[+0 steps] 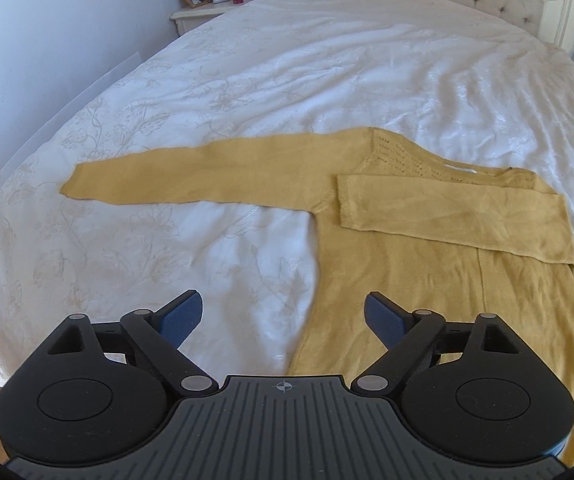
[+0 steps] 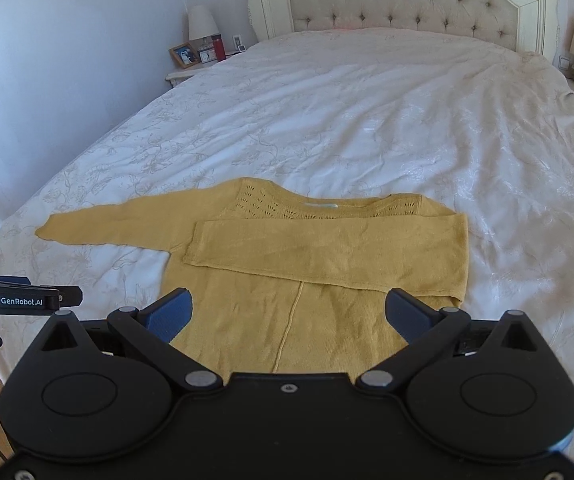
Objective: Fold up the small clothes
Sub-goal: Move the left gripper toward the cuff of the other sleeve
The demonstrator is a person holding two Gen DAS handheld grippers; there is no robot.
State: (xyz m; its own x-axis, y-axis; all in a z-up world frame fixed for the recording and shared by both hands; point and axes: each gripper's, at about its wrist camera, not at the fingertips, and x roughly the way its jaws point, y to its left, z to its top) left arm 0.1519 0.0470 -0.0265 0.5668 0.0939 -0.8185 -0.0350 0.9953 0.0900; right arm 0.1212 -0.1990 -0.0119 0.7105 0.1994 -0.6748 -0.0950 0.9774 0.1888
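Lying flat on the bed [image 2: 367,120], near its foot: yellow sweater [image 2: 287,320], one sleeve [image 2: 327,248] folded across the chest, other sleeve [image 1: 191,176] outstretched, likely awaiting its fold. Hovering above the sweater's hem, left gripper [image 1: 283,320] and right gripper [image 2: 287,316], jaws spread wide, gripping nothing.

You get bright, soft daylight in both views, with sheen on the bed cover [image 1: 367,80] at right of frame. Shadows are faint. Focus is sharp throughout; fisheye bends the edges, and the corners go black.
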